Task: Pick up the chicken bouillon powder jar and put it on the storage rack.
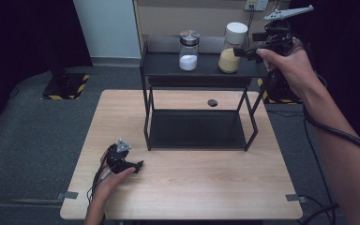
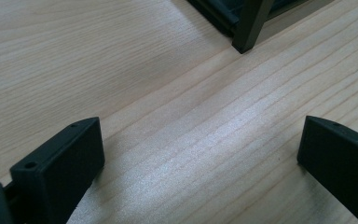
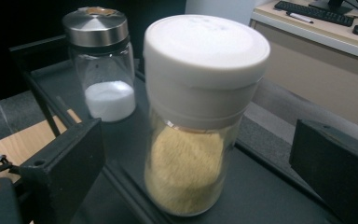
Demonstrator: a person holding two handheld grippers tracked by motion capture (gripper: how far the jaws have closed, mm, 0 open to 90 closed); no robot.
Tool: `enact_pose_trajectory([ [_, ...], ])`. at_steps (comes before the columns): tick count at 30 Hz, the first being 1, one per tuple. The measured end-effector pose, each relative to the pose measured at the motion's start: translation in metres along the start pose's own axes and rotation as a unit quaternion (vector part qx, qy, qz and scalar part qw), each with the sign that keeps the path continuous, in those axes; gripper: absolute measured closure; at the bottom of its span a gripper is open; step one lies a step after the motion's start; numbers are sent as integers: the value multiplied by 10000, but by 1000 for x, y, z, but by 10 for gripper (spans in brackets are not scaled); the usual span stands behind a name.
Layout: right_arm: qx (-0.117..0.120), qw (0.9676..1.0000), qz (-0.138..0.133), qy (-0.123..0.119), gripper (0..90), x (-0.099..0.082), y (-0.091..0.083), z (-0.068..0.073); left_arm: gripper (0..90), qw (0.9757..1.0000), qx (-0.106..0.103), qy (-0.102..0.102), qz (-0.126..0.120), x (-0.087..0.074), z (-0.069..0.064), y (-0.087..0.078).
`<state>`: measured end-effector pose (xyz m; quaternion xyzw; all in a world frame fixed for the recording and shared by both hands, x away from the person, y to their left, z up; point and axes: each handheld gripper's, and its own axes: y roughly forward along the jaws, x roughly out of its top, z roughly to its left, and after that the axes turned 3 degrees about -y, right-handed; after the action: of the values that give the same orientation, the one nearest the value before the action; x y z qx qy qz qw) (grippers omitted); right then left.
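A glass jar of yellow powder with a white lid [image 1: 232, 48] [image 3: 200, 116] stands upright on the top shelf of a black rack [image 1: 168, 69]. My right gripper [image 1: 243, 50] [image 3: 196, 158] is open just to its right, its jaws on either side of the jar but apart from the glass. To the left on the same shelf stands a smaller jar of white powder with a metal lid [image 1: 189, 50] [image 3: 103, 65]. My left gripper [image 1: 133, 165] [image 2: 200, 158] rests open on the wooden table [image 1: 187, 187] near the front left, with nothing between its jaws.
The rack's lower tray [image 1: 197, 129] sits on the table, and one rack foot [image 2: 249, 28] is close ahead of my left gripper. A small dark round hole [image 1: 212, 102] lies in the tabletop behind the rack. A desk with a keyboard [image 3: 317, 11] is in the background.
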<state>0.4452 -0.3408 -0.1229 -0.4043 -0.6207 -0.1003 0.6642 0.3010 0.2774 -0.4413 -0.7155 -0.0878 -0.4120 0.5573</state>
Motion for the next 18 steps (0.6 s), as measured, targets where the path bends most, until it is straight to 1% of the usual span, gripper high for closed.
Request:
enact_pose_trajectory([
  [4, 108, 9999, -27, 35, 43, -3, -7, 6, 0, 10000, 1, 0, -1, 0, 0, 0],
  [6, 122, 9999, -22, 21, 43, -5, -11, 11, 0, 10000, 1, -2, 0, 0, 0, 0],
  [8, 207, 9998, -35, 72, 43, -8, -13, 13, 0, 10000, 2, -4, -10, 0, 0, 0],
  [10, 235, 9997, -16, 80, 43, -9, -14, 14, 0, 10000, 3, -2, -12, 0, 0, 0],
  [11, 305, 9995, -43, 71, 43, -14, -17, 17, 0, 10000, 2, -2, -12, 0, 0, 0],
  [12, 305, 9995, -43, 71, 43, -14, -17, 17, 0, 10000, 2, -2, -12, 0, 0, 0],
  [13, 356, 9993, -52, 84, 43, -18, -20, 20, 0, 10000, 5, -9, -12, -1, 0, 0],
  [18, 452, 9990, -30, -46, 44, -30, -25, 31, 0, 10000, 6, -2, 1, 0, 0, 0],
])
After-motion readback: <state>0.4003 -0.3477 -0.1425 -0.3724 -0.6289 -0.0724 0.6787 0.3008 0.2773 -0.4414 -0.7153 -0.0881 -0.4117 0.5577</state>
